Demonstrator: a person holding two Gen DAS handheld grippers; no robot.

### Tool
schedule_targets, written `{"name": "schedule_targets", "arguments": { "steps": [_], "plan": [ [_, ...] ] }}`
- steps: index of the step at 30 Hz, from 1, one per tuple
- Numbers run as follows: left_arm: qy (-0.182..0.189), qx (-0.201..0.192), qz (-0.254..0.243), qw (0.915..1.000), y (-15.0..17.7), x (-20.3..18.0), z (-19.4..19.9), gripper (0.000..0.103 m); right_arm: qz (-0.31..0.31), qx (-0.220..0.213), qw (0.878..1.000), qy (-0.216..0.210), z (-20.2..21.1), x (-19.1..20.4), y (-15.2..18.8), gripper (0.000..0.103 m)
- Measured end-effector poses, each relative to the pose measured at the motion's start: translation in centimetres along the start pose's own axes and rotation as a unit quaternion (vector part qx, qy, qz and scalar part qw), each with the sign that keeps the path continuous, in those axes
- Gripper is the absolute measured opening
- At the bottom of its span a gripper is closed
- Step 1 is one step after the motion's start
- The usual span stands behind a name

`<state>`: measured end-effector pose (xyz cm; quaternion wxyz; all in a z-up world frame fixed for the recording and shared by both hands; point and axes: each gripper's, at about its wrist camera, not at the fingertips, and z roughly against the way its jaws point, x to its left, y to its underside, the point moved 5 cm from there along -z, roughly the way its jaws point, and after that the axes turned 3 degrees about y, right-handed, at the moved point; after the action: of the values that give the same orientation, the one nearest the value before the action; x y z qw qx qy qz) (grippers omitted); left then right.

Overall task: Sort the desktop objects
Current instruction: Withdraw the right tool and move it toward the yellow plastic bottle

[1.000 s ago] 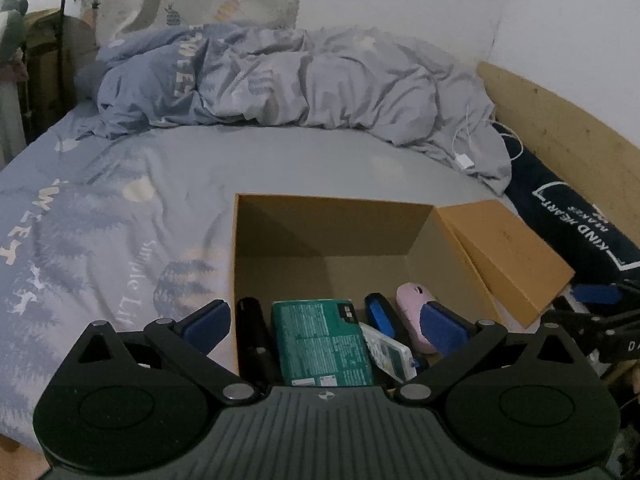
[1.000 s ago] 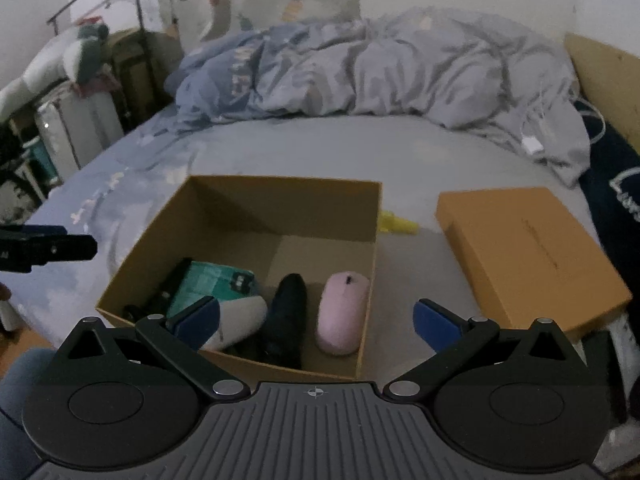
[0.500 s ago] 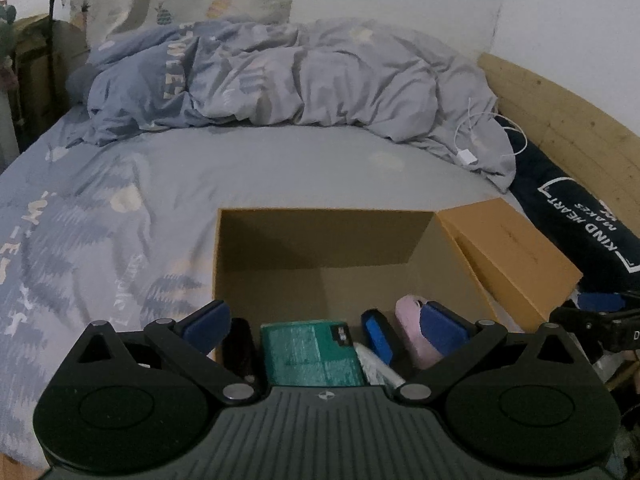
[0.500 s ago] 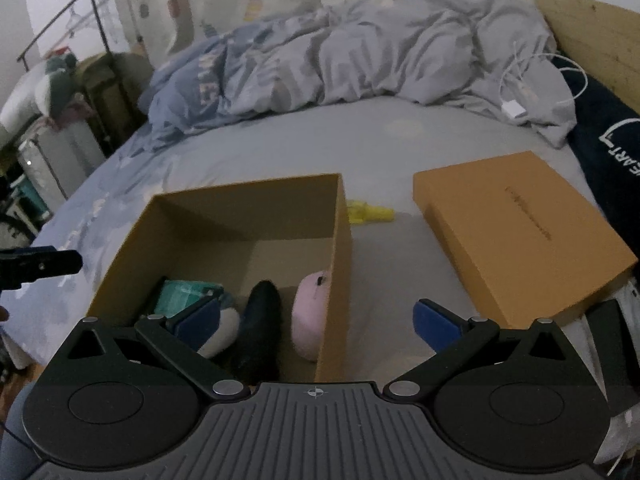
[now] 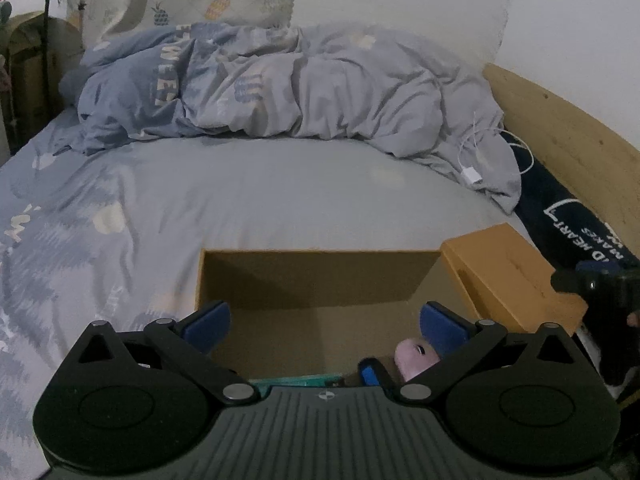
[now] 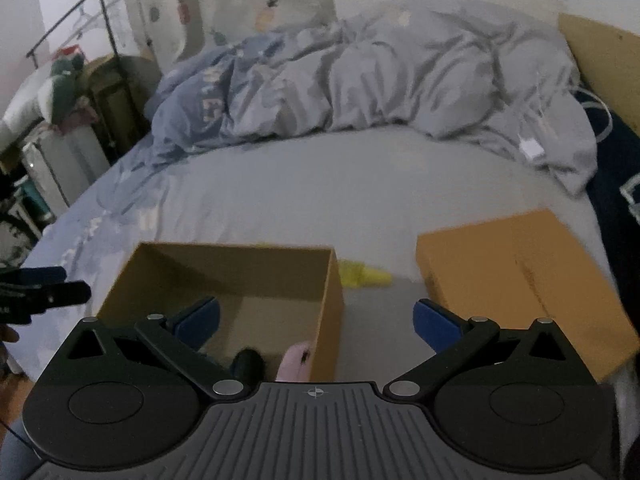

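Observation:
An open brown cardboard box sits on the bed; it also shows in the right wrist view. Inside, mostly hidden behind my gripper bodies, lie a pink mouse, a green packet, a blue item and a black item. The mouse also shows in the right wrist view. A yellow object lies on the sheet just right of the box. My left gripper is open and empty over the box's near side. My right gripper is open and empty above the box's right wall.
The orange box lid lies to the right of the box, also in the left wrist view. A crumpled grey duvet fills the far bed. A white charger cable and a dark pillow lie right, by the wooden headboard.
Both grippers have pulled back and tilted up, so the box and its contents have slid down in both views and are mostly hidden. Both stay open and empty.

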<state>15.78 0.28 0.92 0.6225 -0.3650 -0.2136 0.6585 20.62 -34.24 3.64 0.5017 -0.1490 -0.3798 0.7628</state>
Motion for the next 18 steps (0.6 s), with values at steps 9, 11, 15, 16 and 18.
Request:
{"name": "schedule_targets", "arguments": {
  "steps": [9,11,15,16,18],
  "plan": [
    [-0.003,0.002,0.009,1.0,-1.9,1.3,-2.9,0.103,0.059,0.017,0.998,-0.02,-5.5,2.0,-6.6,0.103],
    [-0.004,0.002,0.009,0.9999,-2.5,1.7,-3.5,0.103,0.073,0.025,0.997,-0.025,-7.0,2.7,-7.8,0.103],
    [-0.005,0.003,0.011,0.9999,-3.8,2.3,-4.8,0.103,0.105,0.044,0.993,-0.035,-9.8,4.2,-9.5,0.103],
    [-0.006,0.003,0.011,0.9999,-4.0,2.5,-5.2,0.103,0.112,0.049,0.992,-0.037,-10.5,4.6,-9.8,0.103],
    [-0.005,0.0,0.011,0.9999,-4.6,2.7,-5.9,0.103,0.122,0.061,0.99,-0.041,-12.0,5.2,-10.3,0.103]
  ]
}}
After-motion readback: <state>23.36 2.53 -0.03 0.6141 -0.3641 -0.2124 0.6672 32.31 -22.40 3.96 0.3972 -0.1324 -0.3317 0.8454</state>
